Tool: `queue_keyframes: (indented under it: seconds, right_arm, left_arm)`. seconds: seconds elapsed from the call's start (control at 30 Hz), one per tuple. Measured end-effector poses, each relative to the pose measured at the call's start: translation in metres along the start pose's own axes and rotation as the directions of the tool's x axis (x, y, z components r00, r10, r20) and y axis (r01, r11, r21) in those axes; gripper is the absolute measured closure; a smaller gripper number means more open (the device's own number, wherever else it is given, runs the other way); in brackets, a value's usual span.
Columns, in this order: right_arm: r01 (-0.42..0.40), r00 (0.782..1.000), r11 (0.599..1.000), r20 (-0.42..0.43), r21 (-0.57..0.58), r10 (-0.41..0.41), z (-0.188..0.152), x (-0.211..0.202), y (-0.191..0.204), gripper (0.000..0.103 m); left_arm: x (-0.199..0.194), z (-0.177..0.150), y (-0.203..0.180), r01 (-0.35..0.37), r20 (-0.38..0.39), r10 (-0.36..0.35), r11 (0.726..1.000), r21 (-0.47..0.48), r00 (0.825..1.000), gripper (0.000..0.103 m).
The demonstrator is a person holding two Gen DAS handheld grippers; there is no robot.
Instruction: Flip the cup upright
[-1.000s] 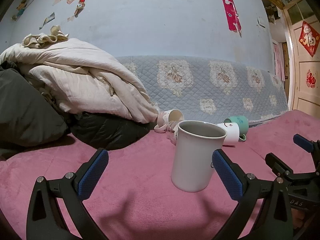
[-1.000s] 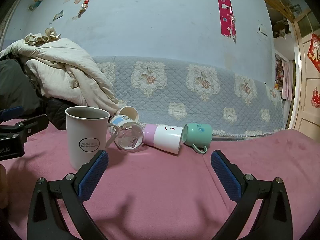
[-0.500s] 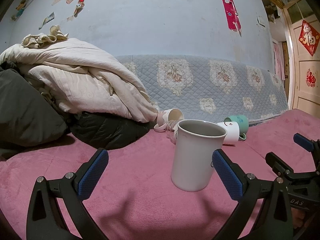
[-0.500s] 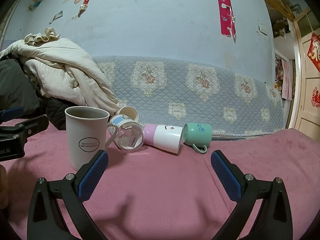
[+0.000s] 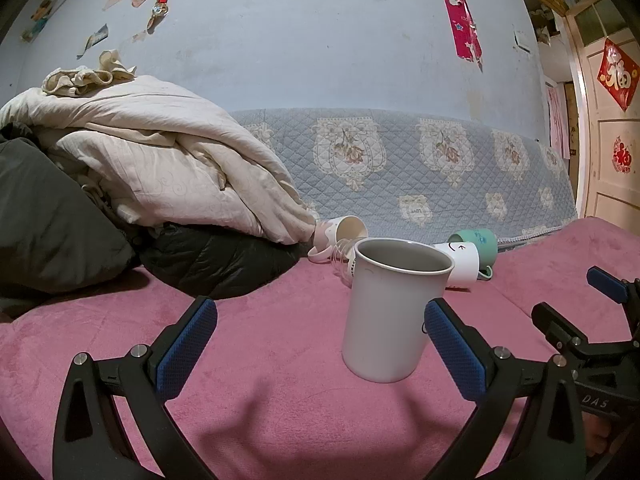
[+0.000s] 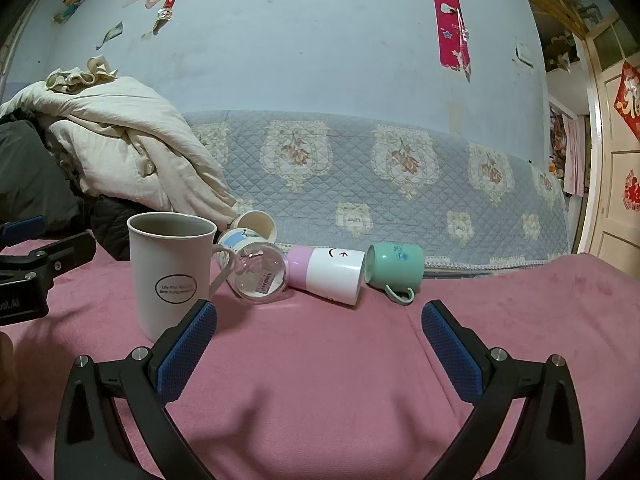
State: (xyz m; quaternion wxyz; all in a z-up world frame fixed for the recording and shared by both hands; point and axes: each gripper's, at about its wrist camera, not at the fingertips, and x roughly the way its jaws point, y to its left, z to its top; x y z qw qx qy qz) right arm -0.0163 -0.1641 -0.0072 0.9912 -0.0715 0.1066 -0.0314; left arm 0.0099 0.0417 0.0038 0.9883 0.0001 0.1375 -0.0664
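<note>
White mug [image 5: 394, 308] stands upright; both claws, left [image 5: 320, 346] and right [image 6: 318, 346], spread, empty. Next: green cup [image 6: 394, 266], lying sideways, to be gripped.

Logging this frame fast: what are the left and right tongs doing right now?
Left tongs: open, holding nothing; the upright white mug stands just ahead, untouched.
Right tongs: open, empty, over the pink blanket.
</note>
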Motion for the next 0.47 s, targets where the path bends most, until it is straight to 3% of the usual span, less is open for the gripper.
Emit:
queue_keyframes:
  seconds: [0.47]
  right_arm:
    - [0.0, 1.0, 1.0, -0.002, 0.0, 0.0, 0.0007, 0.0004, -0.0003, 0.0]
  left_arm:
    - [-0.0001, -0.0013, 0.0003, -0.001, -0.002, 0.001, 1.0, 0.001, 1.0, 0.0]
